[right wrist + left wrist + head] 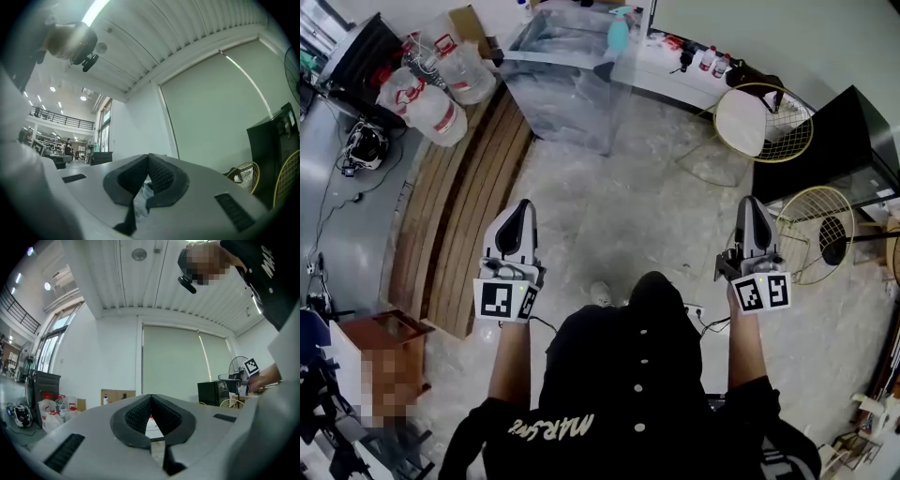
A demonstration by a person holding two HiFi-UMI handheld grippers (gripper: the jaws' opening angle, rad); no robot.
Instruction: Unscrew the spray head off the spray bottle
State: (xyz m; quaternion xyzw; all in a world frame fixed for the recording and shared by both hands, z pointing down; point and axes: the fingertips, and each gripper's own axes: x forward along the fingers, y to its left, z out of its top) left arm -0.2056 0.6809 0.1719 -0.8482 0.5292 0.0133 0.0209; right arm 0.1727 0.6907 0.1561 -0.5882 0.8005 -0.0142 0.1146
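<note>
A teal bottle [619, 36] with what looks like a spray head stands far ahead on a table [567, 89] under clear plastic. I hold both grippers in mid-air over the floor, well short of that table. My left gripper [522, 208] points forward with its jaws pressed together and nothing between them; in its own view the left gripper [151, 396] tips meet. My right gripper [750, 204] is likewise shut and empty, and the right gripper [149, 155] pads touch in its own view. The left gripper view also catches the right gripper's marker cube [251, 366].
Large water jugs [441, 80] sit at the back left beside a strip of wooden planks [469, 206]. Two round wire chairs [764, 122] [825, 234] and a black cabinet [834, 141] stand to the right. Small bottles [712, 62] line a white shelf. A power strip [694, 309] lies on the floor.
</note>
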